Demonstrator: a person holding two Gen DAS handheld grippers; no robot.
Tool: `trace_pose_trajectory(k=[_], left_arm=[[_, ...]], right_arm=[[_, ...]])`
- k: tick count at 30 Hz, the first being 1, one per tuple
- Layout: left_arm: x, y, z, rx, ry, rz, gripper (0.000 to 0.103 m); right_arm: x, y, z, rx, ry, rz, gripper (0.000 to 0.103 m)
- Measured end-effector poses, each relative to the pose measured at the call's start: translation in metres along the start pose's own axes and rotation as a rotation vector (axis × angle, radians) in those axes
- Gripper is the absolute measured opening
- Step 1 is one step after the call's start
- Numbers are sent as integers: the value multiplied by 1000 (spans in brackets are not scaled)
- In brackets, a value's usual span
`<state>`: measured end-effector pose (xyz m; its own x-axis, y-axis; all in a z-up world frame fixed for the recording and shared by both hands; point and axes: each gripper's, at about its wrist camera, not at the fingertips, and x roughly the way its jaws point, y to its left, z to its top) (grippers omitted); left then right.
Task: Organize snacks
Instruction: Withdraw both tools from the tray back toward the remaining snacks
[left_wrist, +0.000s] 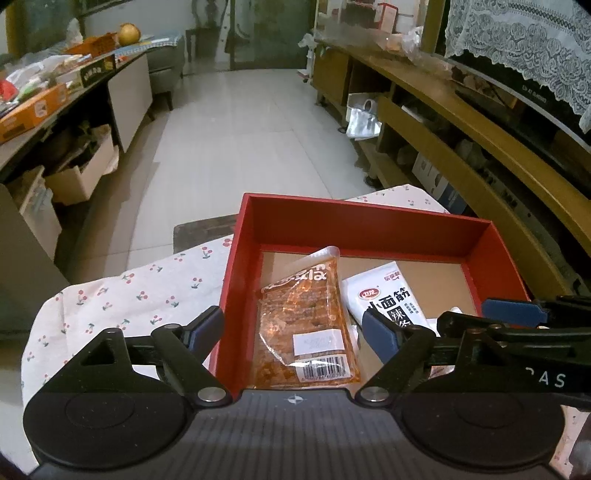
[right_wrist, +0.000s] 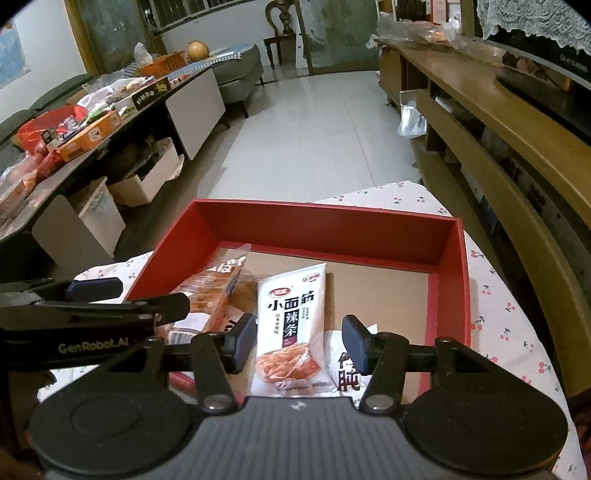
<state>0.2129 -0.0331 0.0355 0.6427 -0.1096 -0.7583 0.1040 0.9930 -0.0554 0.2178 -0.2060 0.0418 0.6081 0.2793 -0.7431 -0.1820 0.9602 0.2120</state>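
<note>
On the left wrist view, a red box (left_wrist: 369, 225) with a brown cardboard floor sits on a cherry-print cloth (left_wrist: 122, 299) over a small table. Inside it, left side, lies a clear orange snack pack (left_wrist: 306, 317) with white characters at its top, partly cut off, a white sticker and a barcode label near the bottom. Just right of it lies a white snack pouch (left_wrist: 388, 295), red oval logo, black print "小面筋", further characters half hidden behind a finger. Left gripper (left_wrist: 295, 328) hangs above the orange pack, jaws wide apart, nothing pressed between the pads. Right gripper (left_wrist: 513, 314) enters at the right edge, letters "DAS" readable on its body. Orange cartons on the side bench, text too small to read. From the right wrist view, same red box (right_wrist: 450, 288) on the cloth (right_wrist: 509, 317). White pouch (right_wrist: 291, 321) lies between the fingers, label reads "小面筋 辣条", red oval logo unreadable, picture of red strips below. Right gripper (right_wrist: 299, 343) jaws parted, pads clear of the pouch on both sides, holding nothing. A second white packet (right_wrist: 351, 365) with big black characters lies beside it, mostly hidden. Orange pack (right_wrist: 210, 295) left. Left gripper (right_wrist: 96, 291) body reads "GenRobot.AI".
</note>
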Motion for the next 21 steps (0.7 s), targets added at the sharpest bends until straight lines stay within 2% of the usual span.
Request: trace_pose_trajectory(k=[14, 21], left_arm=[[-28, 29, -30, -36, 24, 13, 88], [-30, 52, -55, -80, 87, 40, 89]], right_arm=[[-24, 25, -28, -59, 26, 41, 64], [-34, 34, -48, -66, 60, 57, 64]])
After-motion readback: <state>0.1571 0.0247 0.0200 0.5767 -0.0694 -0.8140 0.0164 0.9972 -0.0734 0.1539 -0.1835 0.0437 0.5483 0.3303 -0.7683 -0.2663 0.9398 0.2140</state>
